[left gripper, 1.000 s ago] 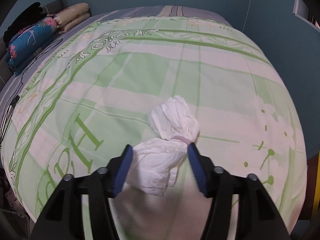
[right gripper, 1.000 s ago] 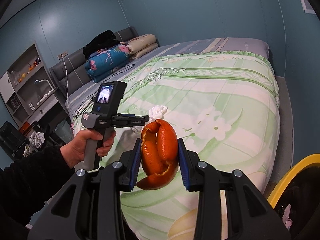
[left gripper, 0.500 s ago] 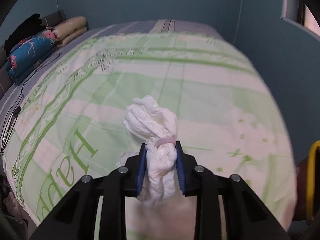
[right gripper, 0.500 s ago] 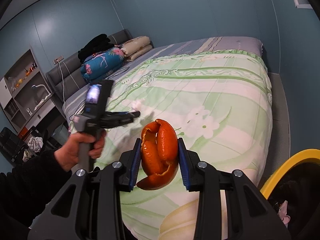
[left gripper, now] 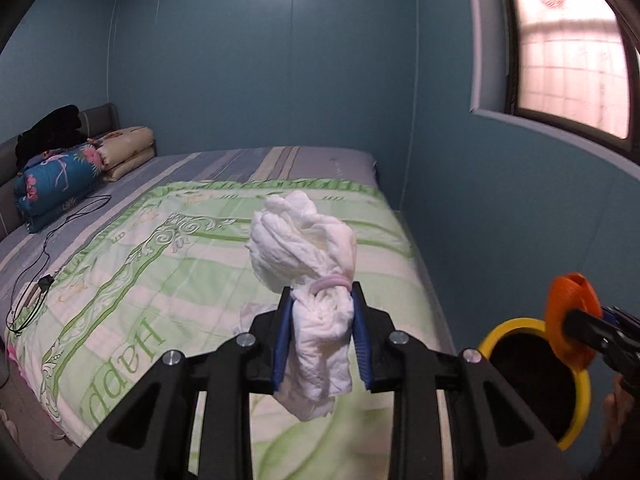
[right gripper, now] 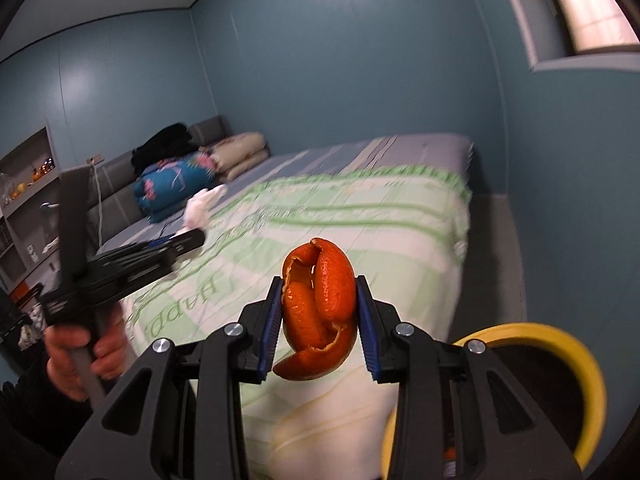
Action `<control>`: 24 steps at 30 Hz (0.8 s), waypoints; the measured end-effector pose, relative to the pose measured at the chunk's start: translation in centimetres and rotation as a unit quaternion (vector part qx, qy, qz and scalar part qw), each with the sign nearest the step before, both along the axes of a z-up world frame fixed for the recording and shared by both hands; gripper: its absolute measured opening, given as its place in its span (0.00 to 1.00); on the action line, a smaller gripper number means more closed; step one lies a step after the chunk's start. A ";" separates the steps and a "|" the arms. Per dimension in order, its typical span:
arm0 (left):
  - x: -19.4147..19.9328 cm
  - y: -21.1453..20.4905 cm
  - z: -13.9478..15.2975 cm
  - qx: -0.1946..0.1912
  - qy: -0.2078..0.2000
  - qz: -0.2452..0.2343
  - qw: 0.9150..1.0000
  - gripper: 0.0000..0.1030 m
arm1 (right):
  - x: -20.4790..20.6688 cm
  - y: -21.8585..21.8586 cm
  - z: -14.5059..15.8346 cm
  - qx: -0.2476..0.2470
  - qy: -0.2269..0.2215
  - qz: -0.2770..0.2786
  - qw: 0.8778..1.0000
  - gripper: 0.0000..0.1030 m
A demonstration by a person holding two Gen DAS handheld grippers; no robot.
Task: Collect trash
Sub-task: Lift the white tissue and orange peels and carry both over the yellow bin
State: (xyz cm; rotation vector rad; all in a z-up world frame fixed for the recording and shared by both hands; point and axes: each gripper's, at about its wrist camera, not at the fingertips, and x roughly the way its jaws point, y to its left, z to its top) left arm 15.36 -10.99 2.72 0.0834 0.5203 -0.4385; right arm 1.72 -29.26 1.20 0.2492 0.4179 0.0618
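Observation:
My left gripper [left gripper: 323,320] is shut on a white crumpled bundle [left gripper: 308,252] tied with a pink band, held up above the green bedspread [left gripper: 168,264]. My right gripper [right gripper: 318,312] is shut on an orange peel [right gripper: 320,312], lifted over the foot of the bed. In the left wrist view the orange peel [left gripper: 570,312] and the right gripper show at the right edge, just above the yellow-rimmed bin [left gripper: 582,396]. In the right wrist view the left gripper [right gripper: 188,240] shows at the left, blurred, with the white bundle [right gripper: 202,206] at its tip.
The yellow-rimmed bin [right gripper: 560,344] stands on the floor beside the bed's foot, near the blue wall. Folded quilts [left gripper: 60,180] and pillows lie at the headboard. A black cable [left gripper: 44,256] trails over the bed's left side. A shelf [right gripper: 24,184] stands at far left.
The left jaws closed on the white bundle and lifted it off the bedspread, swinging toward the bin. The right gripper rose with the orange peel and also swung toward the bin.

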 end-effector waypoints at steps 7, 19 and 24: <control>-5.4 -1.7 2.3 -0.019 -0.029 -0.043 0.998 0.25 | -3.5 -2.7 1.8 -0.005 -0.043 -0.036 0.998 0.32; -11.3 -6.3 4.8 -0.021 -0.083 -0.106 0.991 0.26 | -7.4 -6.4 2.0 -0.003 -0.076 -0.087 0.993 0.33; -12.1 -8.4 4.9 -0.018 -0.088 -0.125 0.988 0.26 | -8.3 -7.9 1.3 -0.004 -0.076 -0.115 0.990 0.33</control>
